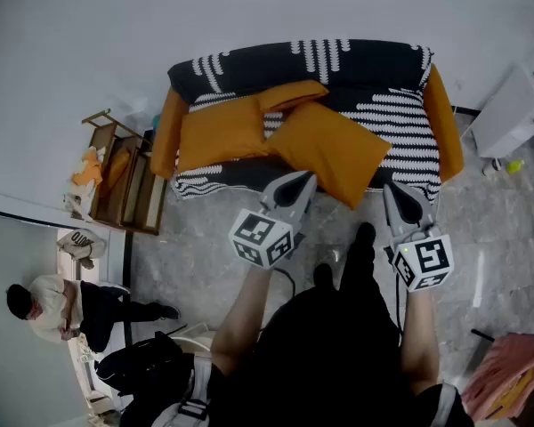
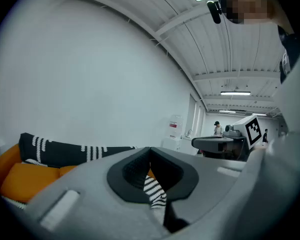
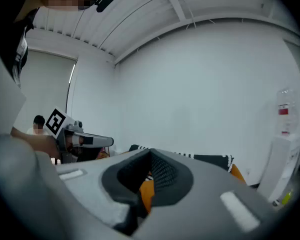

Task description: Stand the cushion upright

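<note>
Left hand-held gripper (image 1: 301, 183): jaws pressed together, nothing between them; it points at the sofa (image 1: 400, 118), nose dipped just a touch.
Right hand-held gripper (image 1: 395, 190): same story, jaws closed and empty, held level with its partner and well apart from it.
Arms: both forearms reach straight out from the body, side by side, marker cubes facing up.
Cushion (image 1: 332, 149): orange, lying flat on the striped seat, turned like a diamond, its near corner hanging over the front edge between the two grippers (not upright yet).
Second cushion (image 1: 218, 132): also flat, at the seat's left end, touching the first.
Sidelines: a wooden rack (image 1: 125, 181) stands left of the sofa.
</note>
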### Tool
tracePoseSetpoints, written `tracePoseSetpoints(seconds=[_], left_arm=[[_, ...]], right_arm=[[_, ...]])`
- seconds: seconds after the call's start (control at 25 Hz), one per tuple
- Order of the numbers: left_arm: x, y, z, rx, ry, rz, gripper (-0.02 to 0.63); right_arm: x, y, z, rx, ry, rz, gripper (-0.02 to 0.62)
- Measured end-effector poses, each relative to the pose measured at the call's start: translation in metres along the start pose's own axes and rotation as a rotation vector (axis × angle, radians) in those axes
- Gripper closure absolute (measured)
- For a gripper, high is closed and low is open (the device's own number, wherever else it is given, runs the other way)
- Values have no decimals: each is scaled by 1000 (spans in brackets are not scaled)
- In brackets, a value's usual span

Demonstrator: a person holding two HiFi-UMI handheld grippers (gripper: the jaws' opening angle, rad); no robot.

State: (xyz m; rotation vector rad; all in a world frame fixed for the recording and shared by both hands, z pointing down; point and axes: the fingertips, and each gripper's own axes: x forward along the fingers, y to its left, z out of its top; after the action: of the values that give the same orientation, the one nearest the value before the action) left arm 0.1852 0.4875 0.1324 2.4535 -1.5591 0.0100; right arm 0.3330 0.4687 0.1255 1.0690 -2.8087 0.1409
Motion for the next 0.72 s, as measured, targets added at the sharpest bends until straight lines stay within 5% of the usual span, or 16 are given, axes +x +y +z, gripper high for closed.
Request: tracePoseSetpoints(seconds=[0.72], left_arm=[[5, 16, -9, -7, 16, 0, 594]], right_arm=[[11, -9, -13, 45, 14, -39, 592]])
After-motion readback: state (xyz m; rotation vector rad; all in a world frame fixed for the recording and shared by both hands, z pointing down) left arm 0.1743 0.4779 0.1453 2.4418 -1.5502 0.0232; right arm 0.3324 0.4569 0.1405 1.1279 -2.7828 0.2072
